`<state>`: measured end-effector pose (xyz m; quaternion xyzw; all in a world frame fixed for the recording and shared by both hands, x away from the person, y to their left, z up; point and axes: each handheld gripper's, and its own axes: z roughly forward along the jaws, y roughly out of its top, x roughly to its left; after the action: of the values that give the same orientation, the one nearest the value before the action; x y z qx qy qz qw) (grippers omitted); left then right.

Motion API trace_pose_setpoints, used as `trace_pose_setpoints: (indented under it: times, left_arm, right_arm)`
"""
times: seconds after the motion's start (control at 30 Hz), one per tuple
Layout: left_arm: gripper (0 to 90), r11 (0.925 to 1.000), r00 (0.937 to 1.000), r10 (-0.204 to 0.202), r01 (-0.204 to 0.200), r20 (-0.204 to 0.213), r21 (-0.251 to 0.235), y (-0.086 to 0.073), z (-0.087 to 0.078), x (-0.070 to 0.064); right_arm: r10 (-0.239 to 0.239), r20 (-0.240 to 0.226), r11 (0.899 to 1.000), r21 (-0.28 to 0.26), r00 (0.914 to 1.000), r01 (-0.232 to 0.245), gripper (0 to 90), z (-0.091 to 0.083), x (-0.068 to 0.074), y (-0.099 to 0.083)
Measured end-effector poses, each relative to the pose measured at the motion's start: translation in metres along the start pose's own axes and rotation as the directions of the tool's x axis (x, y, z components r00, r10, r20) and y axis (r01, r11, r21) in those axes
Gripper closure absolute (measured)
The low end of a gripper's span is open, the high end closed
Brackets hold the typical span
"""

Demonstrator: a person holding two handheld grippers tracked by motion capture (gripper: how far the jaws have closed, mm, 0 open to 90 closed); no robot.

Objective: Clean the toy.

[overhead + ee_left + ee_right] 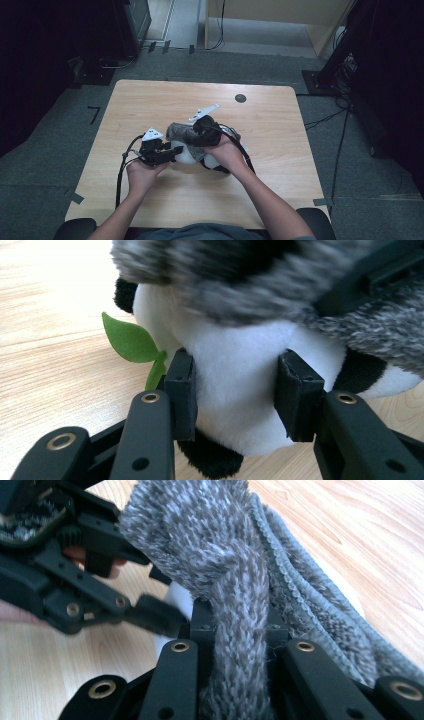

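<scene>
Left gripper view: left claw [235,392] pinches the panda [240,375], right claw [235,630] pinches the scarf [220,565] above it; pull slowly, panda held steady.

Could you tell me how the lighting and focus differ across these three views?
High view: dim, dark room edges, panda toy small. Left gripper view: bright, tabletop washed out, grey knit fabric blurred. Right gripper view: fabric sharp near the jaws, left gripper soft.
</scene>
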<state>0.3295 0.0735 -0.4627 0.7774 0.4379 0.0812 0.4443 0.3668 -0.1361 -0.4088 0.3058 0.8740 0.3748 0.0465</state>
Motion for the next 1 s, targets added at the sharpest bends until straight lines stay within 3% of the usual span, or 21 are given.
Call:
trace_pose_setpoints:
  times: [0.27,0.53,1.0]
  left_arm:
    - [59.4,1.0000,1.0000,0.005,-0.005,0.005,-0.002,0.000,-0.001,0.000]
    - [60.9,1.0000,0.9998,0.009,-0.009,0.019,-0.001,0.002,0.000,0.001]
    - [61.7,1.0000,0.9997,0.003,-0.004,0.026,0.006,0.003,0.001,0.003]
  right_arm:
    - [-0.016,0.018,1.000,0.015,0.9997,0.015,76.9,-0.017,-0.005,-0.017]
    - [-0.001,0.037,1.000,0.002,0.9993,0.001,77.0,-0.036,-0.014,-0.032]
    - [0.090,0.078,0.996,-0.035,0.9929,-0.088,76.9,-0.072,-0.034,-0.049]
